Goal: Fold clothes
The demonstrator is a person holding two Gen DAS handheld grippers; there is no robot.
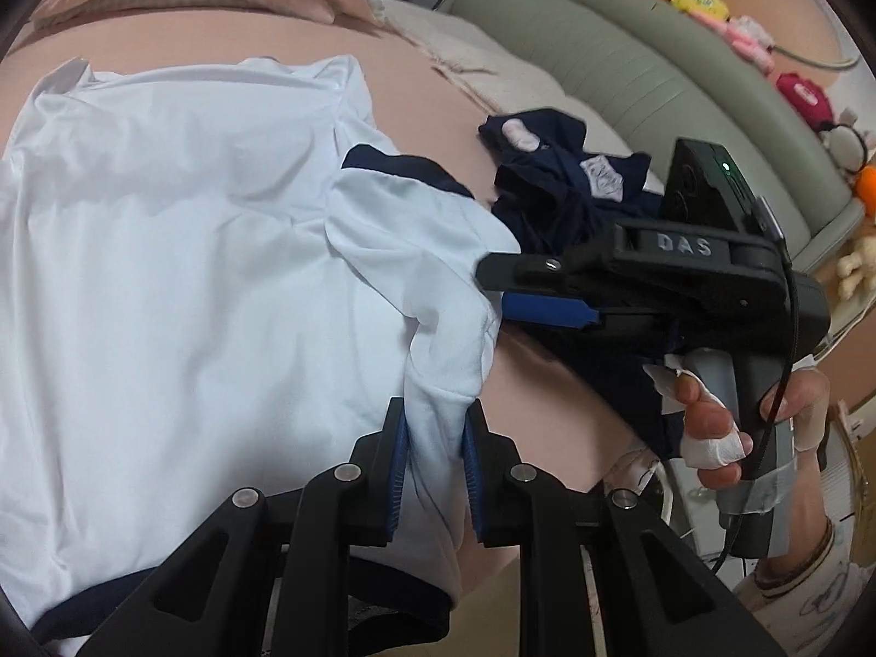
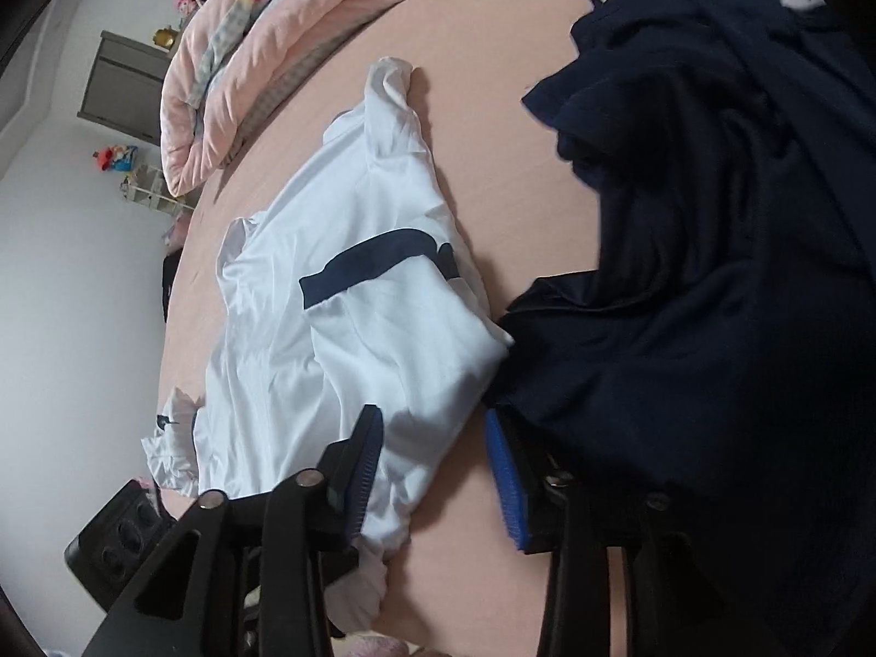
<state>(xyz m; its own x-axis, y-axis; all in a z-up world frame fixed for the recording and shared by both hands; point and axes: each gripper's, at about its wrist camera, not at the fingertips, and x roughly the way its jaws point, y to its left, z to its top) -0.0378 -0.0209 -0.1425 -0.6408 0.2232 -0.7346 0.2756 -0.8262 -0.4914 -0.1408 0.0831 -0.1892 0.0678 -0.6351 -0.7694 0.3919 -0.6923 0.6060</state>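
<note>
A white shirt with navy sleeve bands lies spread on the pink bed sheet. My left gripper is shut on a bunched fold of the shirt at its near right edge, by the sleeve. My right gripper, held by a hand, comes in from the right with its tips at the sleeve's outer edge. In the right wrist view the right gripper stands open, and the white shirt edge lies loose between its blue pads.
A crumpled dark navy garment lies right of the shirt, partly draped over the right gripper. A pink quilt is bunched at the far side. A green padded headboard carries plush toys. A grey cabinet stands beyond the bed.
</note>
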